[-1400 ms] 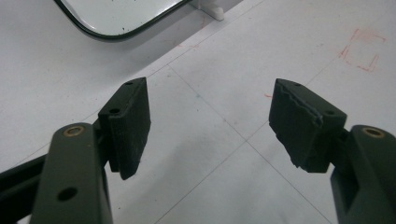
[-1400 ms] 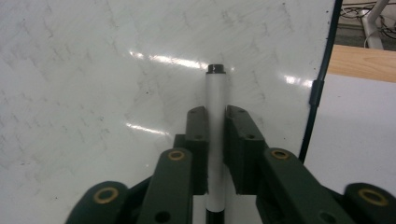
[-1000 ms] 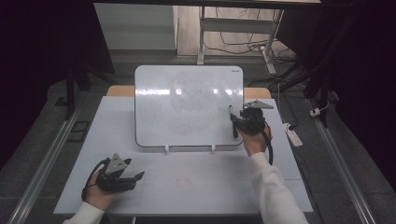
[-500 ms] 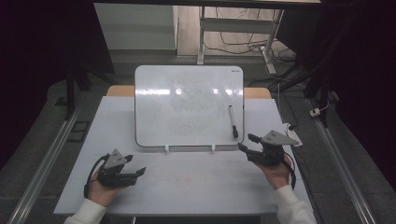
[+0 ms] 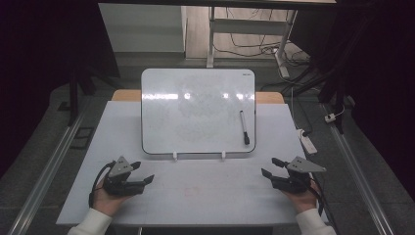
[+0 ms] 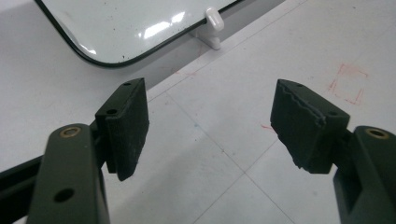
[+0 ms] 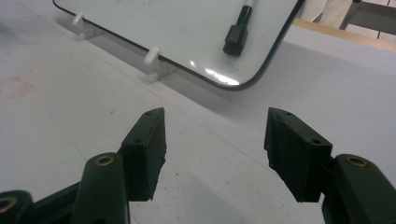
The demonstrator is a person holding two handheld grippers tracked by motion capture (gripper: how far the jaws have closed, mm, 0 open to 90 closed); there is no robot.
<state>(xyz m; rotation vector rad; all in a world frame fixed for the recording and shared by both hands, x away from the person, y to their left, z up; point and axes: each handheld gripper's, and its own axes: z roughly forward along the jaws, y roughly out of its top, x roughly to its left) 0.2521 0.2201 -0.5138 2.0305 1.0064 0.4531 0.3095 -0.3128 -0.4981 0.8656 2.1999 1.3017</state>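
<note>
Both claws empty and parked on the table, marker left on the whiteboard

The left claw (image 5: 142, 180), jaws spread and holding nothing, rests at about 7 o'clock on the white table (image 5: 205, 196); the right claw (image 5: 270, 167), likewise spread and empty, rests at about 5 o'clock, having drawn back from the board's right side, where it was a second ago. Beyond them the whiteboard (image 5: 195, 110) leans on its two white clips (image 5: 174, 155), and the black marker (image 5: 244, 128) lies against the board's face at its 4 o'clock, cap end down, well apart from either claw. With the pen released and both hands withdrawn, the work looks finished, or between steps
</note>
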